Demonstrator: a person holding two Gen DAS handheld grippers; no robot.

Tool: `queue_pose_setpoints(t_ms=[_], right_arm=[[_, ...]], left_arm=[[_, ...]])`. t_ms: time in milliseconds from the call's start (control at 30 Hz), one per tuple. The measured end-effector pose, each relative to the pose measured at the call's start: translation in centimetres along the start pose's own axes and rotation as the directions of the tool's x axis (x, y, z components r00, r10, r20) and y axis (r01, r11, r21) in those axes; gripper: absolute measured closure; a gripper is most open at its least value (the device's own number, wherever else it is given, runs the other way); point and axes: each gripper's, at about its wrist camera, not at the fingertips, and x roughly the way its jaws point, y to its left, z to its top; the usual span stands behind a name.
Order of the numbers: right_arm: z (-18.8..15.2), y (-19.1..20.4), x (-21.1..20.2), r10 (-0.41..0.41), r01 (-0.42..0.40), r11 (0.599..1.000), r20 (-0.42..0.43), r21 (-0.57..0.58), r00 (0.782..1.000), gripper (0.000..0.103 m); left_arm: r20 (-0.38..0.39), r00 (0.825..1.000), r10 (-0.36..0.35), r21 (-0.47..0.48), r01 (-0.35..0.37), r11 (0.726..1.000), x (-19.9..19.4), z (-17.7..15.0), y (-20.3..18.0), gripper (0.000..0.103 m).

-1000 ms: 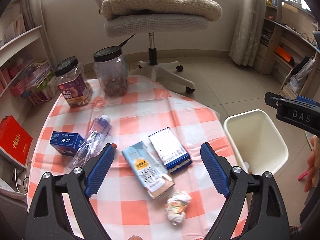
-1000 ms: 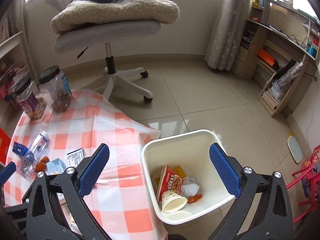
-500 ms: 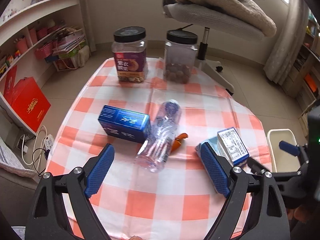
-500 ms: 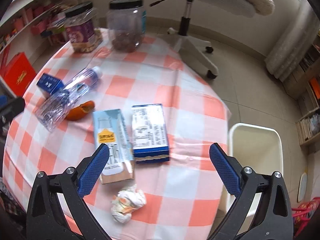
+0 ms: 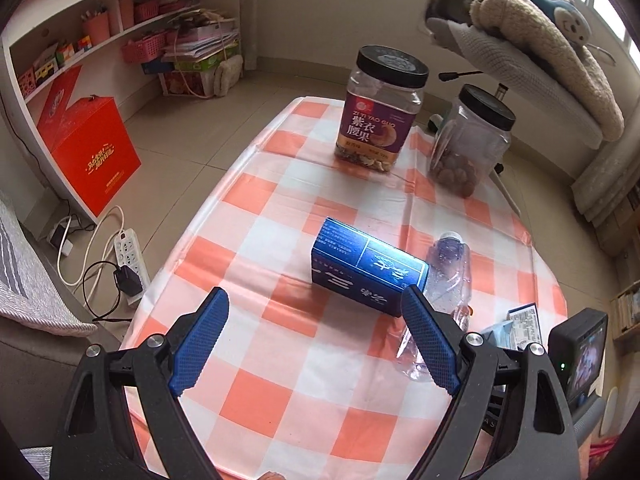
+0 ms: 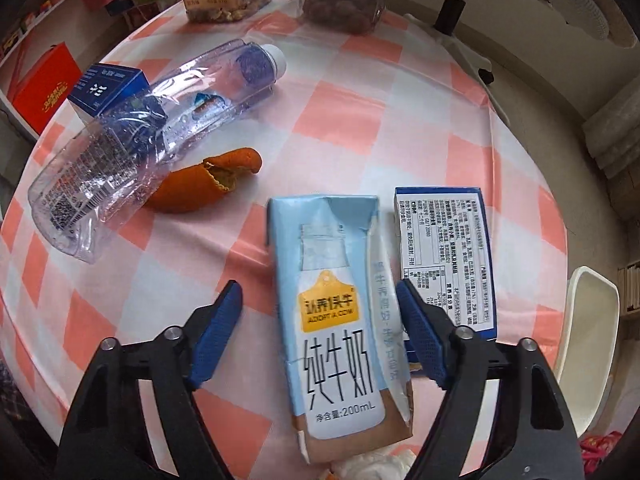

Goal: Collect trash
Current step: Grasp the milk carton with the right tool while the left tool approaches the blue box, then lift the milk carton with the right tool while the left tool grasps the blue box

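Observation:
In the right wrist view a light blue milk carton [image 6: 340,312] lies flat on the checked tablecloth [image 6: 360,120]. My right gripper [image 6: 316,292] straddles it from above and its jaws are closing. The right pad is at the carton's edge; the left pad stands apart from it. Beside the carton lie a blue and white box [image 6: 444,256], an orange peel [image 6: 208,184], a crushed clear bottle [image 6: 152,120] and, at the bottom edge, a crumpled wrapper [image 6: 380,464]. My left gripper [image 5: 313,300] hangs open just short of a dark blue box [image 5: 368,272], nothing between its fingers.
Two black-lidded jars [image 5: 380,112] [image 5: 468,140] stand at the table's far edge. A white bin [image 6: 588,336] sits on the floor to the right of the table. An office chair with blankets [image 5: 520,40] is behind; shelves, a red box [image 5: 88,152] and a power strip [image 5: 128,256] are to the left.
Both grippers swung left across the table. The right one left the bin, dropped close over the milk carton and narrowed its jaws. The left one now faces the dark blue box.

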Motion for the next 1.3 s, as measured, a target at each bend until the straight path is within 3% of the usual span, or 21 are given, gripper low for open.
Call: queue_pose_setpoints(t_ms=[133,300,467,567,633,700,867,1100,1300], right_arm=[[0.2,-0.7,-0.9,0.062,-0.062,0.997,0.012,0.053,0.998,0.048],[0.1,-1.7,-3.7,0.111,-0.118,0.988,0.073,0.097,0.991,0.048],[0.0,-3.5,-6.6,0.126,-0.141,0.984,0.133,0.11,0.983,0.048],[0.1,-4.4,-7.6,0.135,-0.155,0.98,0.154,0.124,0.979,0.048],[0.3,-5.0,-7.9,0.14,-0.161,0.979,0.161,0.127,0.977,0.048],[0.3,-5.5,-8.4,0.151,-0.174,0.975,0.169,0.137,0.974,0.048],[0.1,-6.4,-9.7,0.186,-0.22,0.962,0.203,0.162,0.961,0.048],[-0.3,-6.4,-11.7,0.235,-0.284,0.944,0.263,0.169,0.936,0.048],[-1.3,-6.3,-14.1,0.232,-0.297,0.942,0.337,0.154,0.912,0.048]], left_arm=[[-0.07,0.996,-0.059,-0.122,0.051,0.991,2.5,1.2,0.7,0.018],[-0.128,0.986,-0.106,-0.303,0.063,0.951,5.9,2.2,0.3,0.018],[-0.233,0.964,-0.126,-0.443,0.01,0.897,10.3,2.9,-0.5,0.018],[-0.277,0.943,-0.184,-0.495,0.024,0.868,12.5,2.7,-1.0,0.018],[-0.308,0.927,-0.214,-0.492,0.038,0.87,13.4,2.4,-1.3,0.023],[-0.315,0.913,-0.259,-0.489,0.078,0.869,13.6,1.8,-1.0,0.039],[-0.27,0.928,-0.258,-0.43,0.123,0.894,10.7,0.7,1.0,0.062],[-0.138,0.956,-0.258,-0.362,0.194,0.912,3.5,0.0,2.0,0.063],[0.059,0.969,-0.239,-0.218,0.246,0.944,-2.3,-1.3,0.2,0.062]])
